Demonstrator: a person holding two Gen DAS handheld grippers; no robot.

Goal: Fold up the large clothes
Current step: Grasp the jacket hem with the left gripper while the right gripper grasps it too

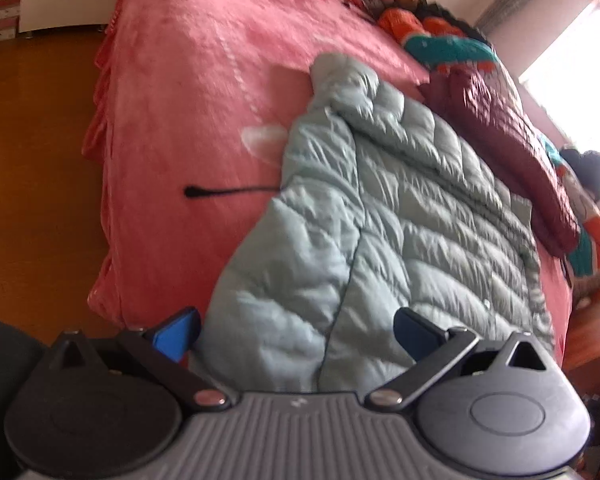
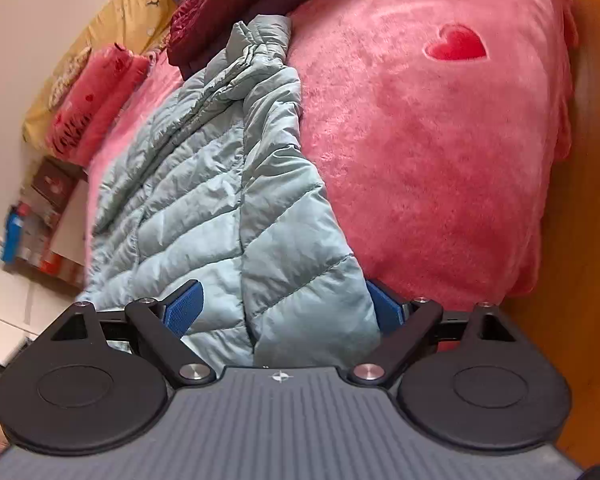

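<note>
One pale blue-green puffer jacket [image 1: 400,208], one maroon quilted jacket [image 1: 512,128] far beside it, one pink plush bed [image 1: 204,60], one red heart [image 2: 456,44] on its blanket, one folded pink blanket [image 2: 96,104], two tools, left tool [image 1: 296,332], right tool [image 2: 284,312]

A pale blue-green quilted puffer jacket [image 1: 388,216] lies spread flat, stretching away from the left jaws, its near hem between them. In the right view the jacket [image 2: 220,200] runs lengthwise ahead, a sleeve folded over its body, with the near end between the spread jaws.
</note>
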